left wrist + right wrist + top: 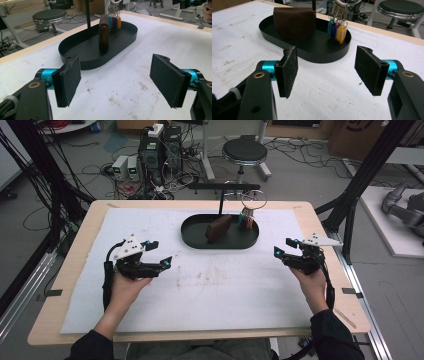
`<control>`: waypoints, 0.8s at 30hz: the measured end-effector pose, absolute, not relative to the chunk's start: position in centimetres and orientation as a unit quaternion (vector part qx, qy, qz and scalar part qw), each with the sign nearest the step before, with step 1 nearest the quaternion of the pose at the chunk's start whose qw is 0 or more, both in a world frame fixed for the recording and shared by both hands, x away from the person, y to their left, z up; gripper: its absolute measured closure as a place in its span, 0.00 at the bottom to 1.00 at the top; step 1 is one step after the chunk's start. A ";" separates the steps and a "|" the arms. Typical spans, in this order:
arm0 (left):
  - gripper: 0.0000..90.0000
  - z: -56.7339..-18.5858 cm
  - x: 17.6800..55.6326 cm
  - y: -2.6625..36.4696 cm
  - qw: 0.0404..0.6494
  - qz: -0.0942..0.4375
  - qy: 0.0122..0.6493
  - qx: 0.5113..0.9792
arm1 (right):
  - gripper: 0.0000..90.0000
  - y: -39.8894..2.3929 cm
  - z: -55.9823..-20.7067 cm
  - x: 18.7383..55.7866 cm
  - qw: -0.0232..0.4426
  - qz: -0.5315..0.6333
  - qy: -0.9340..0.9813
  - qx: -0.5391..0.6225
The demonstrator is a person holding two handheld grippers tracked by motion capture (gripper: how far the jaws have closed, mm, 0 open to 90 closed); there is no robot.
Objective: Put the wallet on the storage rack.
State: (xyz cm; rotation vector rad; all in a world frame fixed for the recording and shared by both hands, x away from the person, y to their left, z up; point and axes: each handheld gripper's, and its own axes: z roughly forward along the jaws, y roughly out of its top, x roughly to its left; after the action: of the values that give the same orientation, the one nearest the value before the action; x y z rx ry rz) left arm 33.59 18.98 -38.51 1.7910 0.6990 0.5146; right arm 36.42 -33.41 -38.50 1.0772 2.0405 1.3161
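Near edge of table [75, 270]: the person's two hands come in from the bottom, one gripper each, both over the white mat [210, 290].

Left gripper [159, 254], near left: jaws wide apart, nothing between the pads, only stained mat showing through the gap in the left gripper view.

Right gripper [281, 248], near right: jaws also well open and empty. Both point inward and toward the far middle.

Middle to far: black oval tray [192, 240] sits on the mat, well apart from both grippers. In it, left of centre, a brown leather pouch [218, 227] stands on its edge, roughly upright. At the tray's right end a bunch of keys with coloured tags [245, 220] hangs from a ring [253, 199] on a black stand [220, 202].

Handling, judged: the pouch looks light and soft-sided, with some stiffness to stand alone; leather likely gives fair grip to the pads. It may tip if nudged. Best hold appears to be across its thin dimension, near the top edge. The keys would swing and rattle loose; take them at the ring.

Beyond the table: stool [244, 152], cables on the floor.
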 end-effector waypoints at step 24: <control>0.28 -39.1 34.3 20.1 0.553 0.220 0.306 0.743 | 0.40 -33.5 -39.2 36.2 0.251 0.464 0.758 0.385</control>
State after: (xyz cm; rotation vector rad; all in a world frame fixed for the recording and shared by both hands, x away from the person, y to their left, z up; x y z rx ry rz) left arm 34.34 20.09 -39.11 1.7561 0.7224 0.5193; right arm 36.25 -33.53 -39.19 1.0473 2.0612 1.2613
